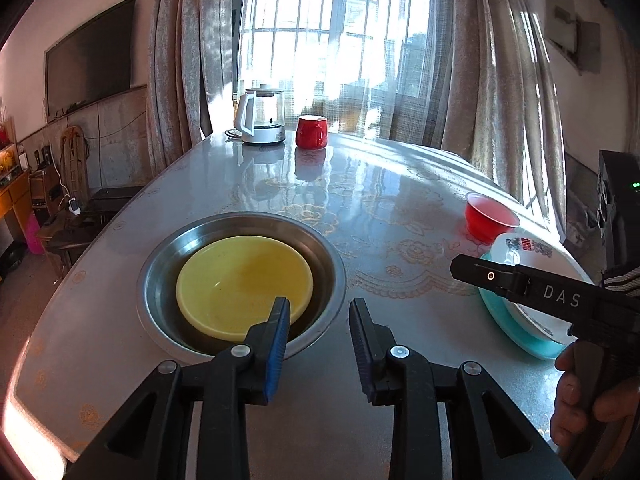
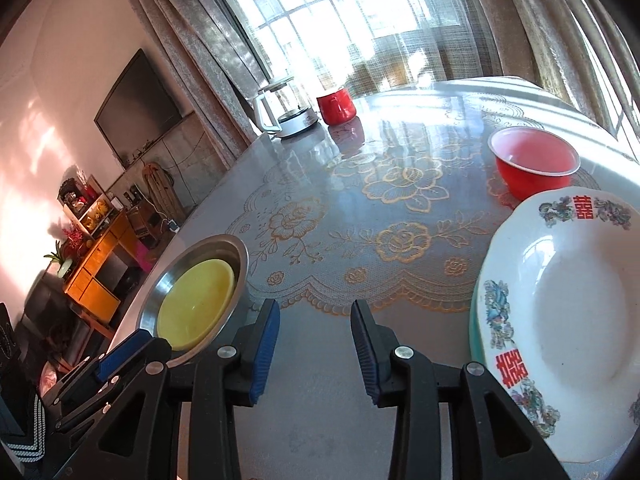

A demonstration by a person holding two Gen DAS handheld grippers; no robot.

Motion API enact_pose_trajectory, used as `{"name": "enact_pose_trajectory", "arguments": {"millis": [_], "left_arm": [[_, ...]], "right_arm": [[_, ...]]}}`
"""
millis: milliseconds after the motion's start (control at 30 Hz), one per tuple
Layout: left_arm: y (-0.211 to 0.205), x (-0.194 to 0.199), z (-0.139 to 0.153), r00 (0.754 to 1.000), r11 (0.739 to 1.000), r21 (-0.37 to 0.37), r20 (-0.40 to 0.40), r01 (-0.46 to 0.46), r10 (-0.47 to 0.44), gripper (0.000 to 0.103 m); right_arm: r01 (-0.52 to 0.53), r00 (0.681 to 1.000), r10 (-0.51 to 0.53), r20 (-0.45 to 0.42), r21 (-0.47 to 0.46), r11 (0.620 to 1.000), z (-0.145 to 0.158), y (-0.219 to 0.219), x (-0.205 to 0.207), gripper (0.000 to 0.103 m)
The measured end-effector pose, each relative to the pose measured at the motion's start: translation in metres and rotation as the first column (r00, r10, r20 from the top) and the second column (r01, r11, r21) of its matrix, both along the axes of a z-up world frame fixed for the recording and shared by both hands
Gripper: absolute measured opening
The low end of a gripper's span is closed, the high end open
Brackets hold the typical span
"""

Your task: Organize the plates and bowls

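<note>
A yellow plate (image 1: 244, 284) (image 2: 196, 304) lies inside a steel basin (image 1: 160, 264) (image 2: 236, 256) on the table's left side. My left gripper (image 1: 319, 312) hovers just in front of the basin's near rim, open, with nothing between its fingers. On the right, a white patterned plate (image 2: 568, 312) (image 1: 532, 246) rests on a teal plate (image 1: 520, 336) (image 2: 474, 328). A red bowl (image 2: 534, 164) (image 1: 489, 216) stands behind them. My right gripper (image 2: 315, 314) is open over bare table, left of the white plate, empty.
A glass kettle (image 1: 262, 116) (image 2: 286, 110) and a red mug (image 1: 312, 132) (image 2: 337, 106) stand at the table's far end by the curtained window. The lace-patterned table top (image 2: 360, 208) lies between the two stacks. A hand (image 1: 576, 400) holds the right gripper's handle.
</note>
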State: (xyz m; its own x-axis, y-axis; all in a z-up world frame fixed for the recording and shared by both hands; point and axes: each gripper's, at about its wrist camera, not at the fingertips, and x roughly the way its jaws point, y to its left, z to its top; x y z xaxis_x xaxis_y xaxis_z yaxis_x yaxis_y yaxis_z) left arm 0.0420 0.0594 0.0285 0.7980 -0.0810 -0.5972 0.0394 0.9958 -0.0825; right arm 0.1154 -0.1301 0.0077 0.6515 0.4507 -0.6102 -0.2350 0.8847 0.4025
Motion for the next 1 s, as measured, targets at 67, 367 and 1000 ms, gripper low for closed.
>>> {"name": "enact_pose_trajectory", "arguments": {"millis": [67, 367, 1000], "left_arm": [[-0.008, 0.000, 0.000, 1.000, 1.000, 0.005, -0.002, 0.017, -0.017, 0.031], [-0.042, 0.012, -0.004, 0.996, 0.996, 0.032, -0.031, 0.087, -0.086, 0.031], [-0.099, 0.039, -0.016, 0.977, 0.976, 0.084, -0.087, 0.203, -0.196, 0.034]], "right_arm": [[0.033, 0.999, -0.033, 0.002, 0.000, 0.999, 0.001, -0.013, -0.002, 0.037], [0.162, 0.987, -0.162, 0.007, 0.009, 0.987, 0.004, -0.072, -0.011, 0.038], [0.332, 0.943, -0.331, -0.031, 0.021, 0.943, -0.009, -0.156, -0.022, 0.038]]}}
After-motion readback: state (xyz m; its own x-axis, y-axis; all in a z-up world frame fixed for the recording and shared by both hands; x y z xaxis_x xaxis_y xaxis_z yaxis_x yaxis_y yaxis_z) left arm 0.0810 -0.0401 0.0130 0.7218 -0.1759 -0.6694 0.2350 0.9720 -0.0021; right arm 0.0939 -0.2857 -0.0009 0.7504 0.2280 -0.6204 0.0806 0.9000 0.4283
